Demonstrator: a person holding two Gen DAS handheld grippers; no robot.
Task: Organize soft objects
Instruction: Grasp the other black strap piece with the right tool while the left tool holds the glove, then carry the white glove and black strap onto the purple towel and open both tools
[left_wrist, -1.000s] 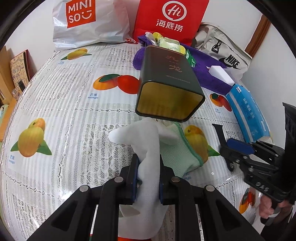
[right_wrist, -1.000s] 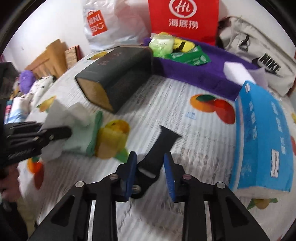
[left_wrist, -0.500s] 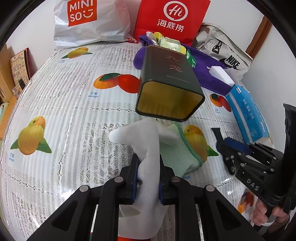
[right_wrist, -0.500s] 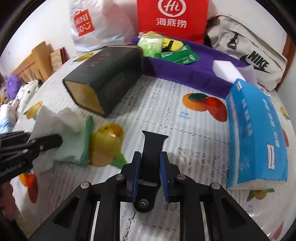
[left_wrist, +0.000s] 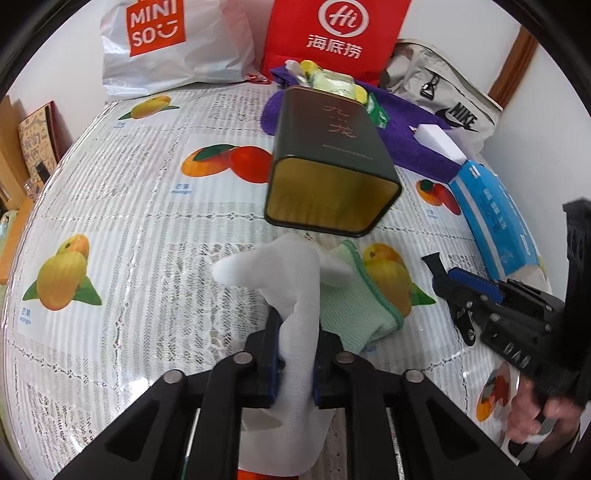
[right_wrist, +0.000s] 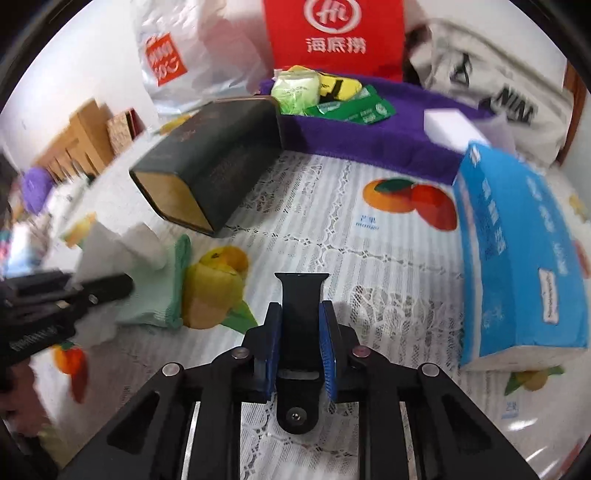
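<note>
Two claws are seen, each one clamped on a soft thing. In the left wrist view, the left claw (left_wrist: 295, 363) is closed on a white glove (left_wrist: 291, 295) at the lower middle of the frame; its pads press the glove from both sides, and the glove's fingers stick out above them. The green cuff (left_wrist: 364, 314) of the glove lies just to the right, on the bench (left_wrist: 147, 221), which is covered by a lace cloth printed with fruit. Above the glove, in the middle of the frame, a dark green tin (left_wrist: 332, 162) is lying on its side, with its open gold mouth turned toward the camera.

In the right wrist view, the right claw (right_wrist: 300, 345) is held at the lower middle of the frame. Its jaws have just been closing, and a black watch strap (right_wrist: 301, 321) is gripped between the blue pads. A blue tissue pack (right_wrist: 517, 251) is placed at the right of this frame, and a purple towel (right_wrist: 369, 136) with small packets on it lies in the upper middle. At the lower right of the left wrist view, a hand (left_wrist: 532, 417) is seen on the handle of the right claw.
</note>
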